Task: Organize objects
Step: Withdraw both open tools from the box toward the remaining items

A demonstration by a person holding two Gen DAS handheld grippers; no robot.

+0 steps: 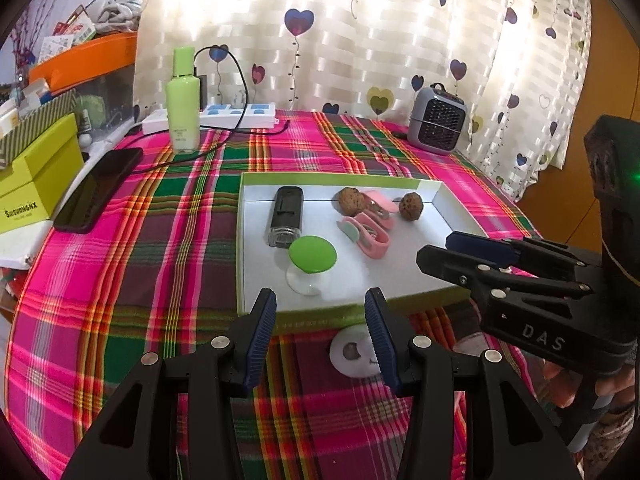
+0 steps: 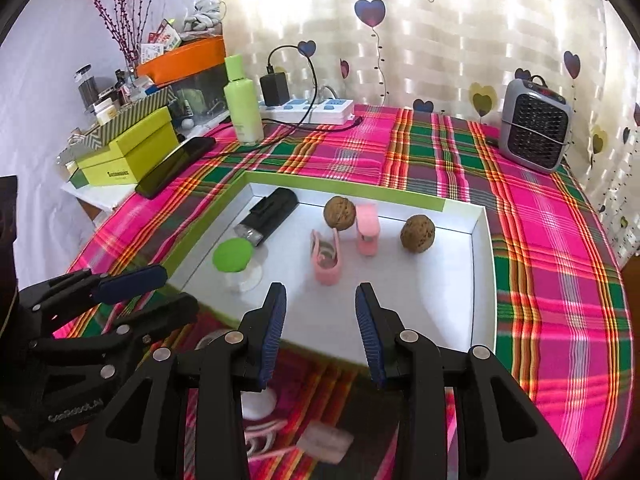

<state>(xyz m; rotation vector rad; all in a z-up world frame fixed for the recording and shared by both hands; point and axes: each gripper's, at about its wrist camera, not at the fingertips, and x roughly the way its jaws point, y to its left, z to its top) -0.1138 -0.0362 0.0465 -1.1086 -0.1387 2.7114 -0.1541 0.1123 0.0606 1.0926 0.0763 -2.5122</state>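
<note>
A shallow white tray with a green rim (image 1: 256, 272) (image 2: 482, 280) lies on the plaid cloth. In it are a black device (image 1: 285, 216) (image 2: 270, 212), a green-topped holder (image 1: 312, 256) (image 2: 232, 254), two pink clips (image 1: 370, 236) (image 2: 326, 260), and two walnuts (image 1: 351, 201) (image 2: 417, 234). My left gripper (image 1: 320, 320) (image 2: 158, 292) is open and empty just before the tray's near edge. My right gripper (image 2: 320, 320) (image 1: 444, 250) is open and empty over the tray's near right part. A white round object (image 1: 354, 354) (image 2: 258, 404) lies on the cloth under the fingers.
A green bottle (image 1: 183, 100), power strip (image 1: 236, 116) with cable, dark phone (image 1: 98, 190) and green boxes (image 1: 32, 184) stand at the back left. A grey heater (image 1: 436, 120) stands at the back right. A pink cable and small block (image 2: 324, 442) lie near me.
</note>
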